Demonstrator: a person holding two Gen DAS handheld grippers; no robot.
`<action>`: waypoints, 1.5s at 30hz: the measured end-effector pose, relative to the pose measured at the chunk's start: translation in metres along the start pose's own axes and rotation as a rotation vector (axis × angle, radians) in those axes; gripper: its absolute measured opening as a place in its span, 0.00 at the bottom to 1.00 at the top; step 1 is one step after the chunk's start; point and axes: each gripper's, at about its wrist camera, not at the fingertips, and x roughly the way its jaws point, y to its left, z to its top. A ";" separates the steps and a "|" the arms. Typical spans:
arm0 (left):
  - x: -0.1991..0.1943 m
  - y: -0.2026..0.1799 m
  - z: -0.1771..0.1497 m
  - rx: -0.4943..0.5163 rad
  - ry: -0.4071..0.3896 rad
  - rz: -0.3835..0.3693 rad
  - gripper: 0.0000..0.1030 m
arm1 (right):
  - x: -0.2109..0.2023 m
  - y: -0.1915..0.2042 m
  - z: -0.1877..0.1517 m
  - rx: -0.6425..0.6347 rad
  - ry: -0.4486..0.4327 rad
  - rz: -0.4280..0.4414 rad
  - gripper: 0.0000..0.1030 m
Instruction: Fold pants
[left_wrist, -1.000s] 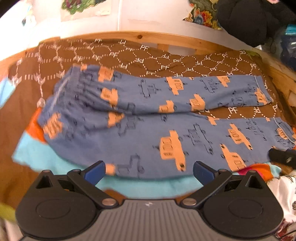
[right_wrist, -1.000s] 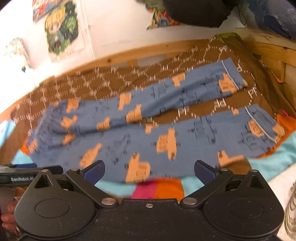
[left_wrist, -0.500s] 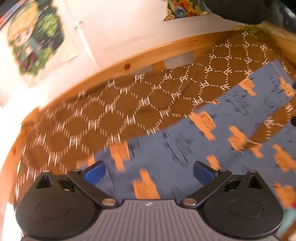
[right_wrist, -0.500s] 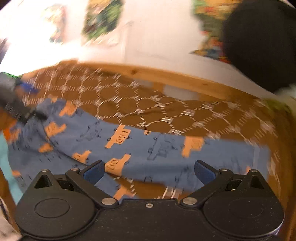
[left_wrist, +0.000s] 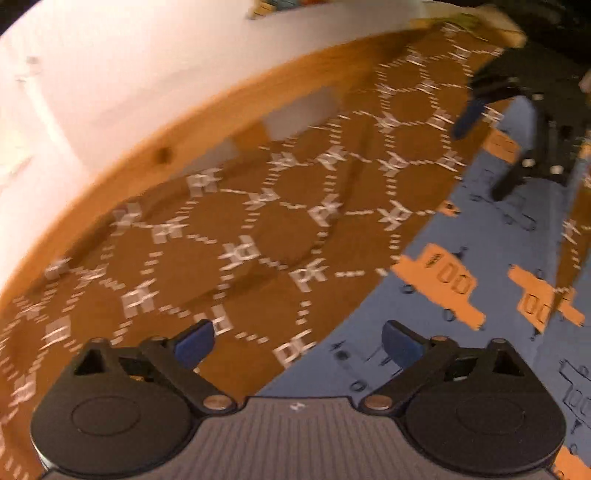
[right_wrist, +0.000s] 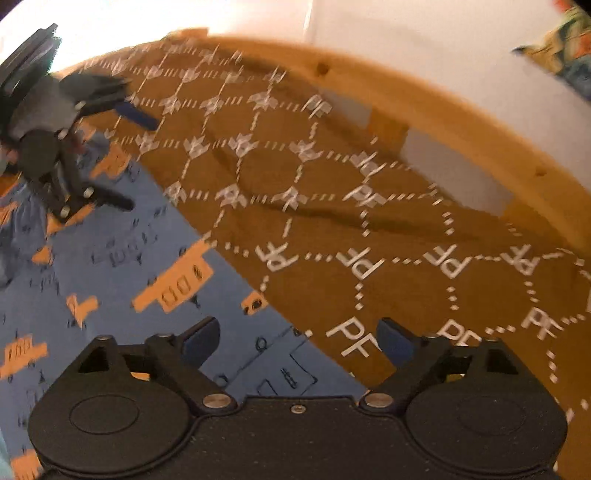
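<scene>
The blue pants with orange truck prints (left_wrist: 461, 266) lie flat on a brown patterned blanket (left_wrist: 240, 229). My left gripper (left_wrist: 297, 341) is open and empty, low over the far edge of the pants, straddling that edge. My right gripper (right_wrist: 297, 338) is open and empty, low over the far edge of the pants (right_wrist: 110, 280), near what looks like a hem corner. Each gripper shows in the other's view: the right one (left_wrist: 517, 140) at the upper right, the left one (right_wrist: 70, 147) at the upper left, both open.
A wooden bed rail (right_wrist: 461, 122) runs along the far side of the blanket (right_wrist: 369, 221), with a white wall (left_wrist: 129, 74) behind it. A colourful print (right_wrist: 569, 59) hangs at the upper right.
Both grippers have moved forward and down from a wide view of the whole pants to close over the far edge of the pants. Both stay open.
</scene>
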 end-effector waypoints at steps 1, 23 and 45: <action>0.006 0.004 0.002 -0.001 0.015 -0.037 0.91 | 0.004 -0.002 0.001 -0.021 0.021 0.023 0.81; 0.015 -0.007 0.011 -0.024 0.049 0.103 0.00 | -0.001 0.039 0.009 -0.241 -0.005 -0.189 0.00; 0.012 0.095 -0.004 -0.368 -0.032 0.201 0.78 | 0.063 0.005 0.065 -0.121 -0.055 -0.362 0.77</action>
